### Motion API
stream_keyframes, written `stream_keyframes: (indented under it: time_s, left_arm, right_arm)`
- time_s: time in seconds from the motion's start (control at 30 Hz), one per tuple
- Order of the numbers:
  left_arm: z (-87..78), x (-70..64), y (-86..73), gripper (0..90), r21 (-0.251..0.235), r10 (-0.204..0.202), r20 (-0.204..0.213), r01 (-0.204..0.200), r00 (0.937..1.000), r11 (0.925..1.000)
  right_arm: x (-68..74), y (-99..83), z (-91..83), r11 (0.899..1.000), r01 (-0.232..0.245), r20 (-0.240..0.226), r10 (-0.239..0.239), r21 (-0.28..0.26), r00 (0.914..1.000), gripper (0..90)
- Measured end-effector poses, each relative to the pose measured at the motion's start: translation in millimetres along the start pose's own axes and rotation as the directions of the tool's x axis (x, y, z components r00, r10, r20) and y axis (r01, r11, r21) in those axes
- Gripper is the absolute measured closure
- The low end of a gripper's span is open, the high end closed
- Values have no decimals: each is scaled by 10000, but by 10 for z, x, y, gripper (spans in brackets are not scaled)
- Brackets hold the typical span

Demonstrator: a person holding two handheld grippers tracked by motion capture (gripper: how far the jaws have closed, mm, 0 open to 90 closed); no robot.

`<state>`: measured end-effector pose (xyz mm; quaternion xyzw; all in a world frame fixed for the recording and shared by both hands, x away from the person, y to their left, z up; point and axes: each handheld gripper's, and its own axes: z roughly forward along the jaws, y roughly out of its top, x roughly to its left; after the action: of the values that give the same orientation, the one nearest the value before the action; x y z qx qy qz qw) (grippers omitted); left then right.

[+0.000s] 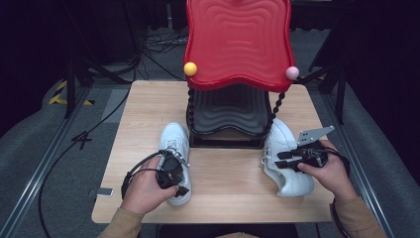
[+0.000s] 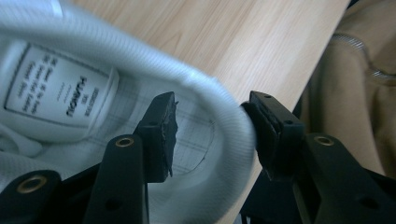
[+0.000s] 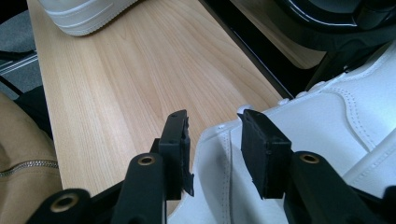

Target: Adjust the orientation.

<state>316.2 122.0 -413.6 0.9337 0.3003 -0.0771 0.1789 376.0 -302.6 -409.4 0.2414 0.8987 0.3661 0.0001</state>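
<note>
The left gripper (image 2: 210, 135) has open jaws around the left shoe's (image 1: 176, 148) heel collar; the right gripper (image 3: 215, 154), also open, straddles the right shoe (image 1: 287, 158); closing seems next.

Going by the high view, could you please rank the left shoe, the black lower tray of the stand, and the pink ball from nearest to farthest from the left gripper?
1. Left shoe: the left gripper sits at its heel collar, at the table's near left.
2. Black lower tray: behind the shoe, centre of the table.
3. Pink ball: far right corner of the red top tier.
</note>
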Motion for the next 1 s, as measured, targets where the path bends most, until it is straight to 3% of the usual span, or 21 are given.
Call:
stream_keyframes:
  time_s: [0.3, 0.5, 0.6, 0.9, 1.0]
  left_arm:
    - [199, -20, 107, 614, 867, -130, 200, 112, 9997, 9962]
    - [265, -55, 163, 655, 1424, -358, 145, 334, 9993, 9893]
    - [282, -68, 195, 669, 1573, -237, -18, 237, 9997, 9873]
    - [235, -79, 159, 728, 1067, -59, -68, 66, 10000, 9943]
    - [170, -80, 160, 733, 678, -250, 107, 243, 9996, 9974]
  right_arm:
    - [-1, -8, 10, 10000, -12, -24, 12, 40, 10000, 618]
    - [-11, -26, 10, 9999, -77, -8, 77, 66, 10000, 616]
    - [-3, -27, 19, 9999, -83, -20, 83, 98, 10000, 615]
    - [-8, -40, 4, 9999, -121, 8, 121, 43, 9999, 615]
    - [-17, -56, -4, 9999, -171, -17, 171, -20, 9999, 615]
